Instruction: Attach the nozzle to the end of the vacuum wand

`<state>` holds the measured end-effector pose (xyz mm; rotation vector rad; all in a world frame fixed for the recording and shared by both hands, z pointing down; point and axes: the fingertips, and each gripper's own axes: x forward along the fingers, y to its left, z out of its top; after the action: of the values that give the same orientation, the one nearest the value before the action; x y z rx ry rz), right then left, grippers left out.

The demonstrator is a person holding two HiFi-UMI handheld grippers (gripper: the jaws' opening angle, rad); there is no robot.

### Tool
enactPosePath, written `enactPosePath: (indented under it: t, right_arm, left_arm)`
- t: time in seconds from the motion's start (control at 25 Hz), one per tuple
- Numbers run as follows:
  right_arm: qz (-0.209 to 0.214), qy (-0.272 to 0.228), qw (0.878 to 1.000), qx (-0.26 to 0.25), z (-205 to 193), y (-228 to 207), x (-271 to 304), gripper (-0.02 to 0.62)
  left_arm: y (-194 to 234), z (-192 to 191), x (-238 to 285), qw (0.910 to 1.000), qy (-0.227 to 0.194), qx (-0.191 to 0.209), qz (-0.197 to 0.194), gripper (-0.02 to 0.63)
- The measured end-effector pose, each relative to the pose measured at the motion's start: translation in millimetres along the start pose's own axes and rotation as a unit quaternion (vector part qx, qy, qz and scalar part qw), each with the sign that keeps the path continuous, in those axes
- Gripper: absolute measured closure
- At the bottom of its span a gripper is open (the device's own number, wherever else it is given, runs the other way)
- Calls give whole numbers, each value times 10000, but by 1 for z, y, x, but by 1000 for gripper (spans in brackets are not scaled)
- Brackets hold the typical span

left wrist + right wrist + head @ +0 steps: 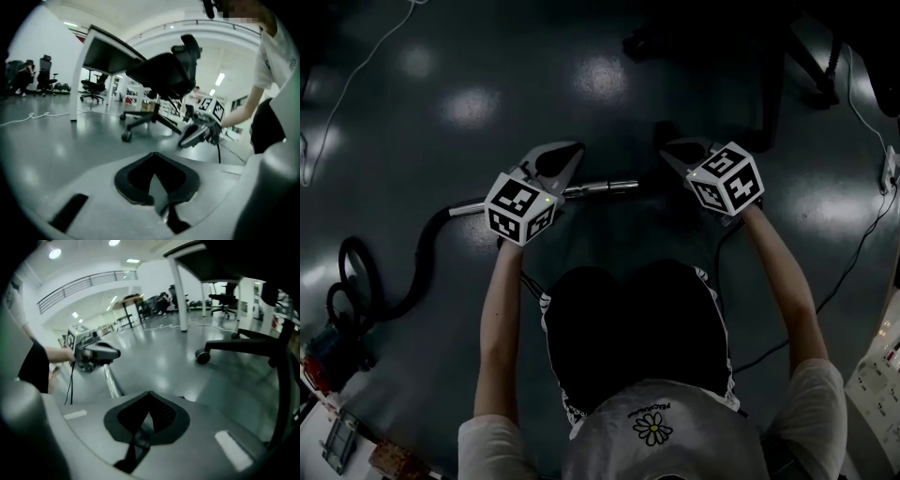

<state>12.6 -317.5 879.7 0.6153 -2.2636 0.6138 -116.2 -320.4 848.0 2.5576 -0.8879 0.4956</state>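
- Two hand-held tools hover low over a glossy dark floor (487,103), the person's bare forearms reaching forward from above.
- Left tool (558,164) sits directly above the vacuum wand (600,187); its own camera shows the jaws drawn together, with nothing clearly pinched between them.
- Right tool (682,153) hangs just beyond the wand's free end, its jaws likewise closed and empty.
- The metal wand lies across the floor between the two tools, and a black hose (422,258) curls away from its far end toward the lower left.
- From the right gripper view, the wand (111,383) runs out from beneath the left tool (96,353).
- An office chair (164,75) stands behind the right tool (194,133).
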Motion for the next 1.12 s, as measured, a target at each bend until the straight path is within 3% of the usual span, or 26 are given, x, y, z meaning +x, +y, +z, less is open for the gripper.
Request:
enactPosePath:
  t: [0.08,0.2,0.28,0.4,0.52,0.6,0.72,0.96,1.12]
  right_arm:
    - [-457,-666,9954,515,30,-11,-9,588]
    - [-1160,-1678,9719,1176,73,-27,-31,588]
    - [-1463,-2321,9479,1620,101,-32,-50,588]
    - [-1761,-2830,9247,1840,143,-24,-89,588]
    - [-1852,-2923,9198,1850,198,5,-153,588]
    - [-1852,-2897,9208,1842,240,35,-210,588]
    - [-1885,-2847,9229,1778,312,78,-306,588]
    - [-2015,-2788,9241,1664,449,170,-516,588]
    - [-1954,-3120,9169,1544,501,234,-624,588]
  left_arm:
    - [13,35,-6,9943,-822,-513,451,603]
    - [36,71,-15,9669,-1730,-1203,1442,603]
    - [43,88,-21,9512,-1998,-1376,1908,603]
    - [35,125,-40,9427,-2087,-1237,2290,603]
    - [8,193,-85,9371,-2134,-1225,2474,603]
    - [-20,252,-121,9393,-2070,-1140,2489,603]
    - [-64,360,-182,9410,-2055,-959,2510,603]
    - [-156,588,-325,9307,-2280,-937,2702,603]
    - [-219,677,-402,9219,-2607,-937,2707,603]
